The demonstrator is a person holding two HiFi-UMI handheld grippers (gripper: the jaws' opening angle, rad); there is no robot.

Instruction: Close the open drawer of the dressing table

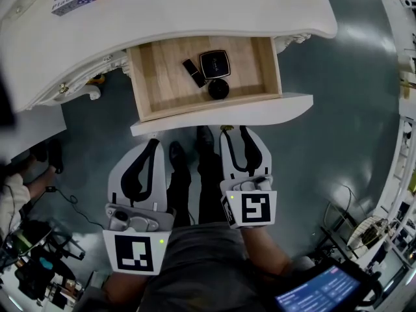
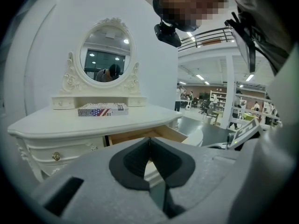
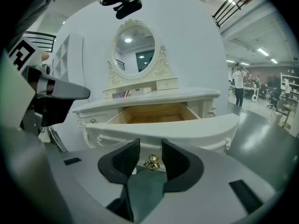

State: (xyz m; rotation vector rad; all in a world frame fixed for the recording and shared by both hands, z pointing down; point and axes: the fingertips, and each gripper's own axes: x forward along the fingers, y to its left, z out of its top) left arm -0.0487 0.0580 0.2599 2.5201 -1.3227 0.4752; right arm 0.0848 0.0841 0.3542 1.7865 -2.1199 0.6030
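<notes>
The drawer (image 1: 162, 77) was pulled out from the dressing table's (image 1: 195, 12) front edge. The right gripper (image 3: 150, 148) was held near its front, jaws apart, with the gold knob (image 3: 151, 162) seen between them. The left gripper (image 2: 149, 141) was held closed and empty. A straight push seemed needed next.

Glossy grey floor (image 1: 351, 64), white wall (image 3: 196, 41), possibly shelving (image 3: 288, 84) far off.

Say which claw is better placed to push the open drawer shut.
Right, probably. The right claw is open, with the gold knob lined up between its jaws, close to the drawer front. The left claw is shut and sits farther back.
</notes>
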